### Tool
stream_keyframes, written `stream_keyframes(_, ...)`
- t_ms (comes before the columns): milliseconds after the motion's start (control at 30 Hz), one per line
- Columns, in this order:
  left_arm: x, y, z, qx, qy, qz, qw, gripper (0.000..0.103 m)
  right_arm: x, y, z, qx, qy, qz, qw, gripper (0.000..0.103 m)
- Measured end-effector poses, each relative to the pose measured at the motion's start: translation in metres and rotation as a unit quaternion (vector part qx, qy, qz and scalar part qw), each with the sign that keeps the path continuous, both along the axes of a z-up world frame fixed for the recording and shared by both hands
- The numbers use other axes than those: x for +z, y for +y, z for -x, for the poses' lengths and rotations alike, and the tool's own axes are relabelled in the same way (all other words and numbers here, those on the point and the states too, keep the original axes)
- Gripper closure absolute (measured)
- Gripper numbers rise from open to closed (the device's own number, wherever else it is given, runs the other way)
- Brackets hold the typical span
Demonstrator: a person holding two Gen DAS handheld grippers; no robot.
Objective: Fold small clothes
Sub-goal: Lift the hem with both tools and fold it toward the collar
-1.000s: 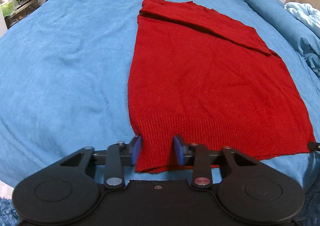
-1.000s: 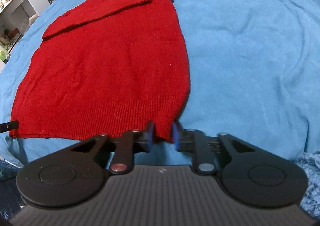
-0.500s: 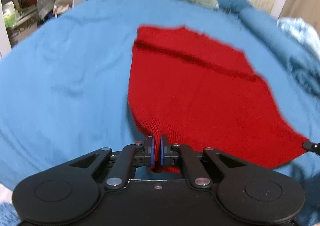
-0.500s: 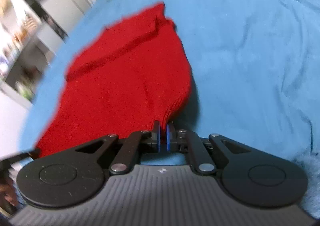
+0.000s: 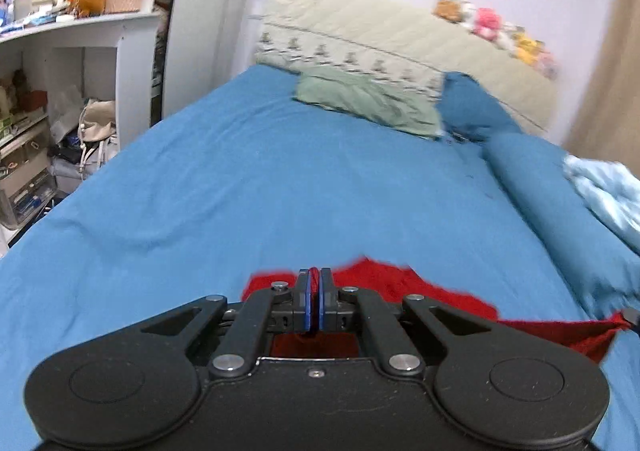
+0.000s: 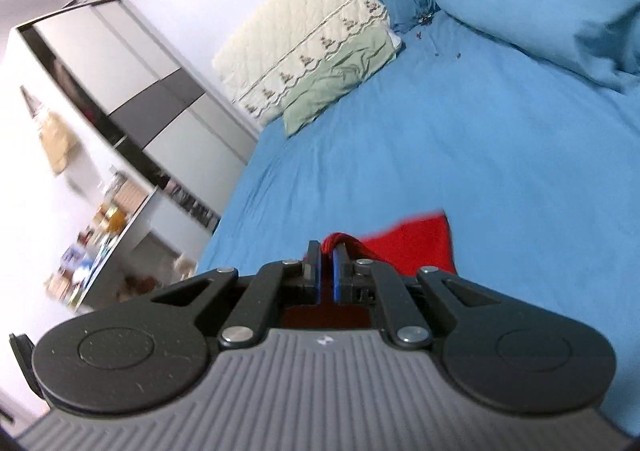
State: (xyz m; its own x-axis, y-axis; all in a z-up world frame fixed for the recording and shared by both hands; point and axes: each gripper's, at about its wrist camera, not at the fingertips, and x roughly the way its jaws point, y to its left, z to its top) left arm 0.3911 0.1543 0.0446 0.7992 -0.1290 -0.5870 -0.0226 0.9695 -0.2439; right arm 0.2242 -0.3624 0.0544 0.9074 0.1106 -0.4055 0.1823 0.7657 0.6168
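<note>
1. At the far left of my left wrist view I see white shelves (image 5: pixel 76 51) crowded with small items; they are blurred and I cannot name most of them; the lower shelves run off the frame edge.
2. My left gripper (image 5: pixel 314 283) has its blue pads pressed together on a thin fold of the red sweater (image 5: pixel 404 283); the rest of the sweater trails behind the black gripper body, which hides most of it; I cannot tell how much of it is off the blue bed sheet (image 5: pixel 280 191).
3. To the right, the sweater stretches to a taut red corner at the frame edge, where a dark tip of the other tool just shows; that corner is smeared and hard to read.
4. Beyond, a green pillow (image 5: pixel 368 103) lies against a beige quilted headboard (image 5: pixel 400 39); the soft toys along its top are too blurred to identify.
5. In my right wrist view the room is tilted; my right gripper (image 6: pixel 326 255) pinches a bunched red edge of the sweater (image 6: pixel 416 247) between its pads, which stand slightly apart around the thick fold.
6. The gripper body covers the cloth below; a blurred red flap shows to the right of the pads above the sheet (image 6: pixel 440 139).
</note>
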Motion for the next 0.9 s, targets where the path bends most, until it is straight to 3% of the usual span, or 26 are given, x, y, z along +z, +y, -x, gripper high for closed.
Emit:
stream_keyframes(67, -0.021, -0.003, -0.052, 0.013, 0.018, -0.016, 0.9996, 0.1, -0.011, -0.008, -0.052, -0.015, 0.002, 0.012, 1.0, 0.083)
stream_keyframes(167, -0.066, 0.004, -0.105, 0.035, 0.054, 0.008, 0.9979, 0.1, -0.045, -0.013, -0.119, -0.031, 0.022, 0.039, 0.999, 0.083)
stream_keyframes(333, -0.135, 0.003, -0.154, 0.045, 0.097, 0.009, 0.9942, 0.1, -0.116, -0.014, -0.19, -0.04, 0.086, 0.055, 0.994, 0.083)
stream_keyframes(467, -0.153, 0.008, -0.176, 0.052, 0.102, 0.014, 0.9933, 0.1, -0.139, -0.02, -0.218, -0.047, 0.083, 0.05, 0.994, 0.083)
stream_keyframes(667, -0.156, 0.005, -0.208, 0.043, 0.102, 0.015, 0.9937, 0.095, -0.152, -0.027, -0.241, -0.075, 0.083, 0.059, 0.992, 0.081)
stream_keyframes(700, -0.154, 0.008, -0.206, 0.043, 0.1, 0.018, 0.9939, 0.085, -0.154, -0.028, -0.239, -0.079, 0.088, 0.063, 0.991, 0.076)
stream_keyframes(733, -0.151, 0.012, -0.2, 0.048, 0.097, 0.022, 0.9939, 0.06, -0.153, -0.031, -0.237, -0.075, 0.09, 0.061, 0.991, 0.076)
stream_keyframes(767, -0.147, 0.016, -0.194, 0.05, 0.09, 0.025, 0.9943, 0.047, -0.151, -0.031, -0.234, -0.07, 0.086, 0.063, 0.992, 0.062)
stream_keyframes(800, -0.141, 0.022, -0.181, 0.05, 0.078, 0.026, 0.9954, 0.034, -0.146, -0.032, -0.23, -0.065, 0.076, 0.071, 0.992, 0.035)
stream_keyframes(867, -0.128, 0.03, -0.151, 0.033, 0.05, 0.011, 0.9981, 0.033, -0.134, -0.028, -0.208, -0.058, 0.056, 0.112, 0.99, 0.022)
stream_keyframes(900, -0.123, 0.032, -0.133, 0.017, 0.044, -0.005, 0.9989, 0.033, -0.128, -0.024, -0.194, -0.049, 0.046, 0.135, 0.989, 0.022)
